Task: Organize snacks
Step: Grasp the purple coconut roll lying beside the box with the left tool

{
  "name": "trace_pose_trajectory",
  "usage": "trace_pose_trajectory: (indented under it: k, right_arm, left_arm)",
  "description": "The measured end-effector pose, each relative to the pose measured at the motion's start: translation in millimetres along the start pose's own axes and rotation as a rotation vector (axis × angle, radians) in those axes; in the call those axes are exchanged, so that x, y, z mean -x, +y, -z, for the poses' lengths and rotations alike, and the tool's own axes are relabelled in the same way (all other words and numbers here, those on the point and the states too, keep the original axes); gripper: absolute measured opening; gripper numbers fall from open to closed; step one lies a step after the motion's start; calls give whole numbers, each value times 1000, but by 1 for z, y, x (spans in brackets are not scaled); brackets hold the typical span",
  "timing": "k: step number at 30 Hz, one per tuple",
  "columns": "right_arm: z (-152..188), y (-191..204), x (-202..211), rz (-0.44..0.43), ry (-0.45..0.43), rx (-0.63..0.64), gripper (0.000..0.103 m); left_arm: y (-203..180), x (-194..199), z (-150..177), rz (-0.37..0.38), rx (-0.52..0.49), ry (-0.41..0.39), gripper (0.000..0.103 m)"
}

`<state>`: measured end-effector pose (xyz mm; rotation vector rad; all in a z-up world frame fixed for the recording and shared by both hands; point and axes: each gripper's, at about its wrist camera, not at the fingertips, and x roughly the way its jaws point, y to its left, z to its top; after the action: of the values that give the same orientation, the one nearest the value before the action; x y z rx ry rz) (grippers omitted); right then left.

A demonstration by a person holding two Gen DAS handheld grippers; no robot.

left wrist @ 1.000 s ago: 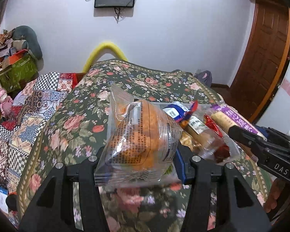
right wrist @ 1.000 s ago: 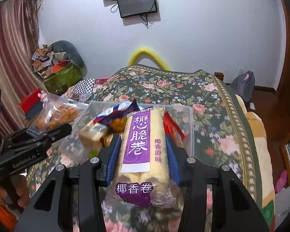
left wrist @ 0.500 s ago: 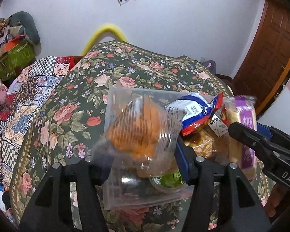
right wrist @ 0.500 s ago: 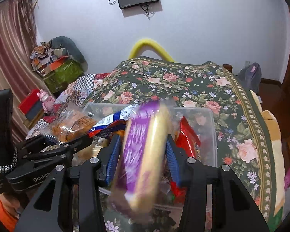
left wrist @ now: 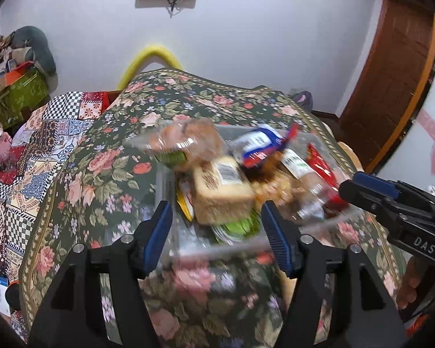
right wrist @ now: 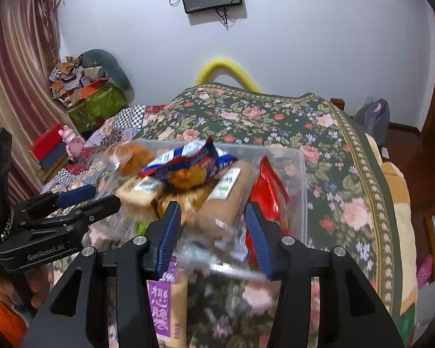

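A clear plastic bin (left wrist: 165,179) (right wrist: 301,174) sits on the floral bedspread, heaped with snack packets. My left gripper (left wrist: 216,226) is open and empty just in front of the bin. The orange bun packet (left wrist: 185,142) (right wrist: 130,156) lies on the heap at its far left. My right gripper (right wrist: 211,232) is open at the bin's near edge. The purple egg-roll packet (right wrist: 166,304) lies below the right gripper's left finger, outside the bin's near side. A blue chip bag (left wrist: 261,145) (right wrist: 185,159) tops the pile.
The floral bedspread (left wrist: 101,174) covers the bed. A patchwork quilt (left wrist: 29,156) lies to the left. Boxes and a pink toy (right wrist: 72,142) stand at the far left by the curtain. A wooden door (left wrist: 391,87) is at the right. Each gripper shows in the other's view.
Both grippers have opened. The bun packet has left my left gripper and lies on the heap. The purple egg-roll packet has dropped out of my right gripper to below it.
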<state>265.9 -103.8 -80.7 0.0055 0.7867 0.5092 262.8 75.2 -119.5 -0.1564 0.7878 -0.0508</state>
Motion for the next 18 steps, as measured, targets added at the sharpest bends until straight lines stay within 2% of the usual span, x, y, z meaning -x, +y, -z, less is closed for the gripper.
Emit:
trace_pose_trajectory:
  k: [5,12,16,18]
  right_arm:
    - [24,-1,16,-6,16,26,44]
    - [60,-15,31,40,53,23,44]
    - [71,-29,34,36,81,-17,45]
    - [75,-34,36,35,86,-28,45]
  left_arm:
    - [-19,10,27,35,-27,28,74]
    - [-61,-19,69,86,-38,172,74]
    - [-81,-37,83,48,-68,200,74]
    - [-86,-43,89,23,-87,201,67]
